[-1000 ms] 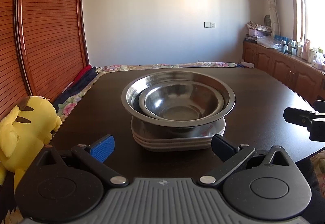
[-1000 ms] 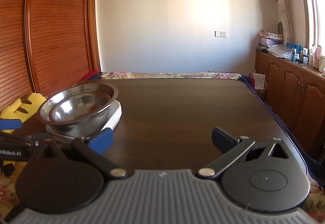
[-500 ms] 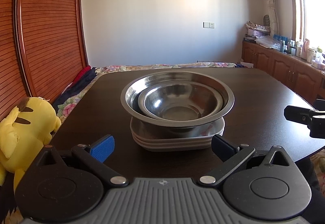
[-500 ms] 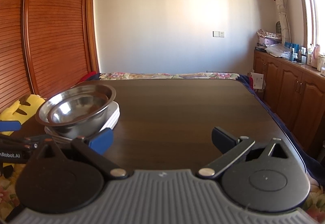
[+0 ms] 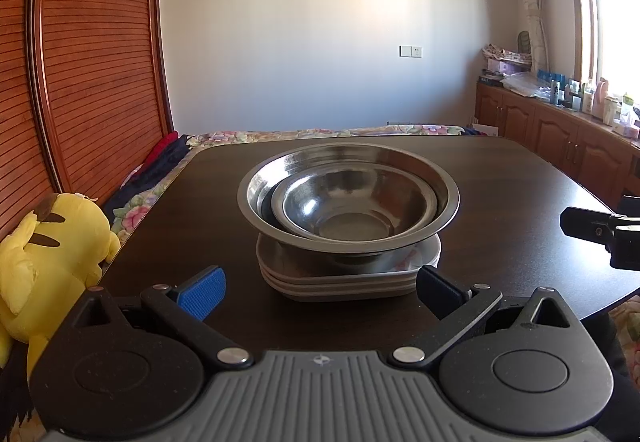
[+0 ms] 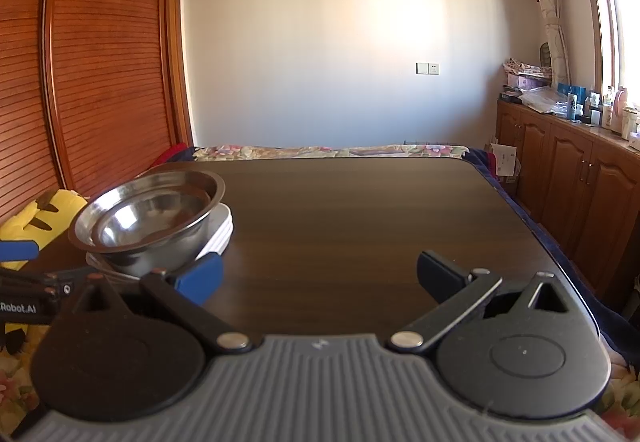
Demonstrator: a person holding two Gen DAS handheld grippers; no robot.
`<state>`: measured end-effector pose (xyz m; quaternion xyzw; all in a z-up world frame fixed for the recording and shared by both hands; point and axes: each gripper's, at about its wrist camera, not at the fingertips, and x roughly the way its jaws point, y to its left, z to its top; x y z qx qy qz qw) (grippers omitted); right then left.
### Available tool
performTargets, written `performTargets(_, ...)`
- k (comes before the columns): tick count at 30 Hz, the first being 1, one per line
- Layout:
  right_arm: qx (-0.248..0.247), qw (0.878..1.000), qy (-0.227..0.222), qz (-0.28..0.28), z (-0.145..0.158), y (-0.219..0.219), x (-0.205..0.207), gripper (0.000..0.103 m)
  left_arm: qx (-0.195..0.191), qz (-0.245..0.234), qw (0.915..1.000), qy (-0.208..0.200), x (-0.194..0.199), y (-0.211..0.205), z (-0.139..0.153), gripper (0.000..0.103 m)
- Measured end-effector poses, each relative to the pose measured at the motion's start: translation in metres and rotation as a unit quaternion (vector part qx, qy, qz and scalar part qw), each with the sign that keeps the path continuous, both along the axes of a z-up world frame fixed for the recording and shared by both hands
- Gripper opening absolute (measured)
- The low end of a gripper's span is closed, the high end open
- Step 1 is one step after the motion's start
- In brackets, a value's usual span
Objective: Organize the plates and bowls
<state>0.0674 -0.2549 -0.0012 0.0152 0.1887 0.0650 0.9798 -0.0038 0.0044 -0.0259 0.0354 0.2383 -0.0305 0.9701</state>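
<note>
A small steel bowl [image 5: 336, 207] sits nested inside a large steel bowl [image 5: 448, 193]. Both rest on a stack of white square plates [image 5: 340, 284] near the front of the dark table [image 5: 500, 181]. My left gripper [image 5: 320, 288] is open just in front of the stack, with nothing between its fingers. In the right wrist view the bowls [image 6: 148, 213] and plates [image 6: 222, 232] lie at the left. My right gripper [image 6: 320, 276] is open over bare table, to the right of the stack. Its black finger [image 5: 588, 228] shows at the right edge of the left wrist view.
A yellow plush toy [image 5: 48, 246] sits off the table's left edge beside a slatted wooden wall [image 5: 80, 61]. A floral bedspread [image 5: 320, 131] lies beyond the far edge. Wooden cabinets [image 6: 580, 177] with bottles on top line the right wall.
The left gripper has barely moved. The right wrist view has shifted slightly, so the stack sits a little further left and lower in it. Both grippers stay open.
</note>
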Motion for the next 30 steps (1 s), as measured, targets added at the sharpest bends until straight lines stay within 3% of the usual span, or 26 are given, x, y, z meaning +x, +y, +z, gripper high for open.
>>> performTargets(30, 0.003, 1.000, -0.002, -0.001, 0.0022, -0.0024, -0.0003, 0.103, 0.001, -0.002, 1.0000, -0.002, 0.0001, 0.0000, 0.0018, 0.103)
